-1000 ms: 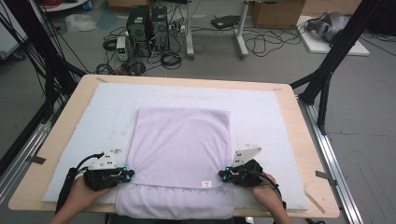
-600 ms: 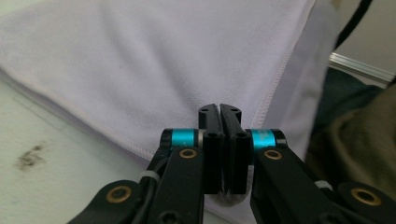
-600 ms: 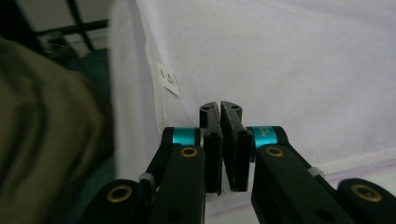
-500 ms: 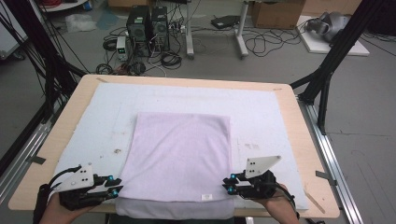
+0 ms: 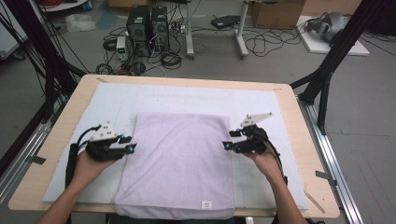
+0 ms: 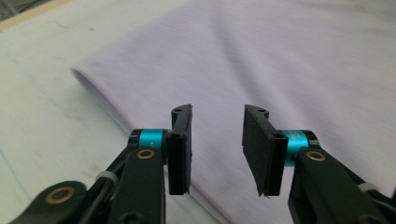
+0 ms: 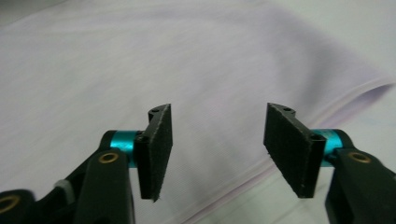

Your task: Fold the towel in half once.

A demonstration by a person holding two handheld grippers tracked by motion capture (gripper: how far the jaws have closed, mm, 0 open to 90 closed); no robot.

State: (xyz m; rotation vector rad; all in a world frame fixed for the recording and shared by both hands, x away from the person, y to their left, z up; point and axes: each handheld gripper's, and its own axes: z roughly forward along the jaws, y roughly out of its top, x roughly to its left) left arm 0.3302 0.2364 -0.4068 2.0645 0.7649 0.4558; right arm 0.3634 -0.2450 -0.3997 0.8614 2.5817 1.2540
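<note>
Your lilac towel [image 5: 180,163] lies folded flat on the worktop [image 5: 56,140], and with the left gripper [image 5: 132,147] and right gripper [image 5: 226,145] fingers open at its side edges, another fold likely remains.

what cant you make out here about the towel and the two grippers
- What is printed on the small white tag of the lilac towel: too small in the high view.
- How many layers the towel has: its folded edges show, but the plies blur in both gripper views.
- Whether the left gripper or the right gripper touches the cloth: jaws open, but the height above it is unclear.
</note>
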